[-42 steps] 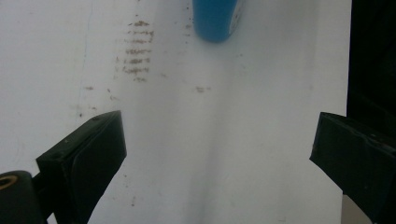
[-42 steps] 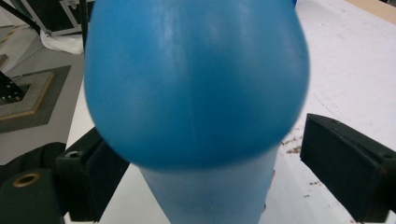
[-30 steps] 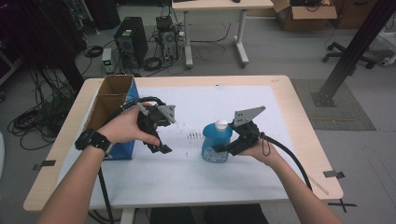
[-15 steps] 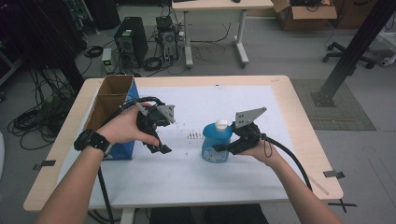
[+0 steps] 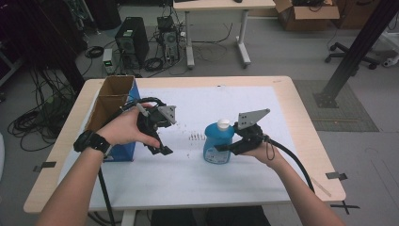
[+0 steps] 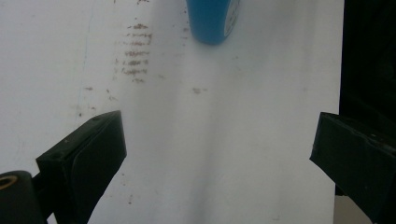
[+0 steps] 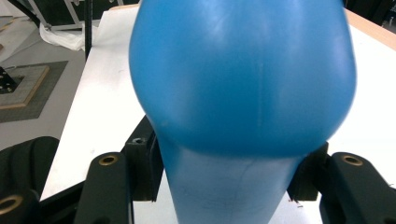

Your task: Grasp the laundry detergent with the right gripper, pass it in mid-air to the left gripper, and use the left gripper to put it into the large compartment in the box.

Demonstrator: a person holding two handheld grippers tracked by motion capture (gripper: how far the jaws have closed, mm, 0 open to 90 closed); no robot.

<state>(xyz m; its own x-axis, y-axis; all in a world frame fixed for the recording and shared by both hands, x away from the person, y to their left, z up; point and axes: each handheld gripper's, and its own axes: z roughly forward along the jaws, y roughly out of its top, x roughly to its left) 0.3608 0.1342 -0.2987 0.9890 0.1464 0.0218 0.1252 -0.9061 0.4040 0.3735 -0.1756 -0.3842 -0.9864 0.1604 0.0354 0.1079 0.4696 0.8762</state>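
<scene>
1. Overhead, the high view takes in the whole wooden table (image 5: pixel 301 141) with its white sheet, an open cardboard box (image 5: pixel 110 101) with a blue side at the left edge, and a blue bottle (image 5: pixel 218 143) with a white cap standing upright near the middle of the sheet.
2. Closer in, the right gripper view shows the bottle's smooth, glossy plastic: a rounded blue bulge narrowing to a paler waist, where the black pads (image 7: pixel 144 163) press in from both sides.
3. Meanwhile the left gripper view looks down on the white sheet, with a patch of small brown specks (image 6: pixel 135 51) and the bottle's blue base at the top edge.
4. Materials: matte black blocky jaws, brass-coloured bolts on the arms, a grey three-cornered plate on each tool.
5. The right gripper (image 5: pixel 225 148) has just been closing and is now clamped on the bottle's waist.
6. The left gripper (image 6: pixel 219 149) is held over the sheet beside the box with its jaws wide apart and nothing between them, well apart from the bottle.
</scene>
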